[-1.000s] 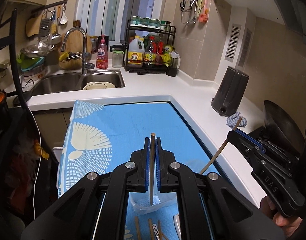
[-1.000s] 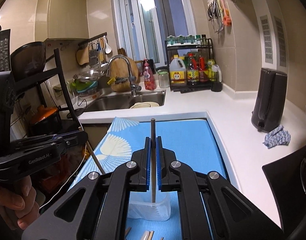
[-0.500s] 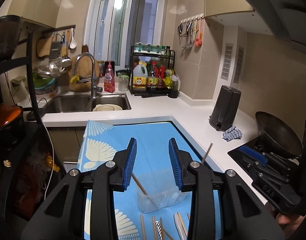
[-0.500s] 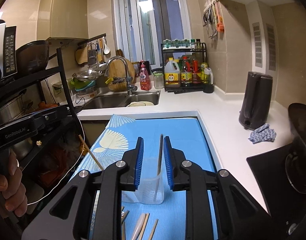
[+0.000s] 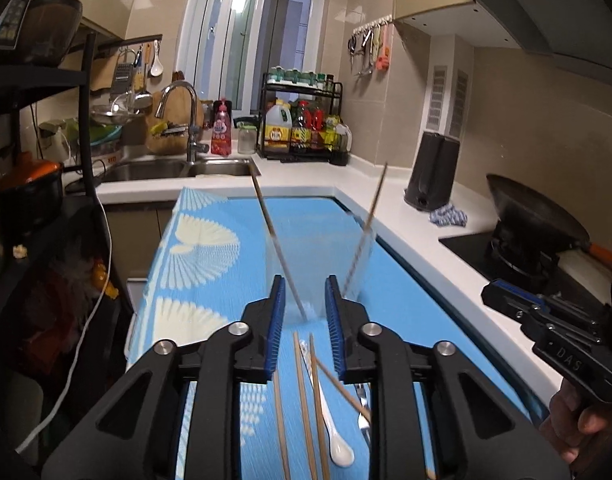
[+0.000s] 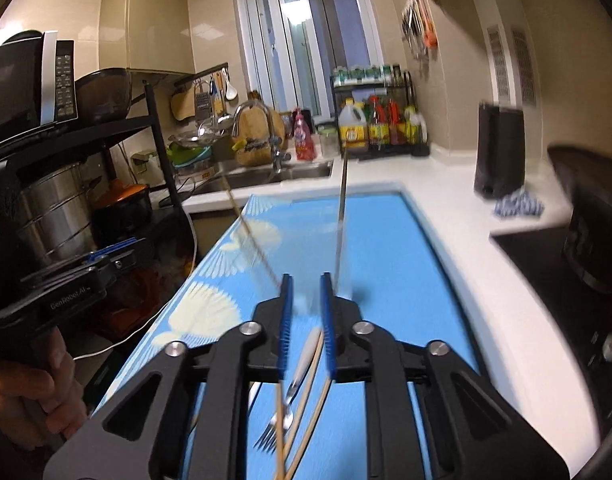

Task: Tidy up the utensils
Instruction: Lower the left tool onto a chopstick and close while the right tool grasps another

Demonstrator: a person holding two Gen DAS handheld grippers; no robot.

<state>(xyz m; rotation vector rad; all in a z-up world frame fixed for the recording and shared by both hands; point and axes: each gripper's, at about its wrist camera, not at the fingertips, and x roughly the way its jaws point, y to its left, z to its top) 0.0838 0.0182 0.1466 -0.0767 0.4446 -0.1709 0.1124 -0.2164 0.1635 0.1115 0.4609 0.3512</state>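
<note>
**Readable lettering: two marks on the gripper bodies**

In the left wrist view, the letters "DAS" stand in raised form on the black body of the right gripper point(image 5: 502, 298), low on its side, near the hand point(image 5: 578, 420) that holds it.

In the right wrist view, the words "GenRobot.AI" stand in pale print on the black side of the left gripper point(image 6: 113, 254), just above the fingers of the hand point(image 6: 45, 396) that carries it.

The big yellow bottle point(image 5: 278, 128) in the black rack at the back edge of the worktop has a label with large characters, but they are too small and soft to read. The pink bottle point(image 5: 221, 134) beside the tap also carries print that cannot be read.
</note>
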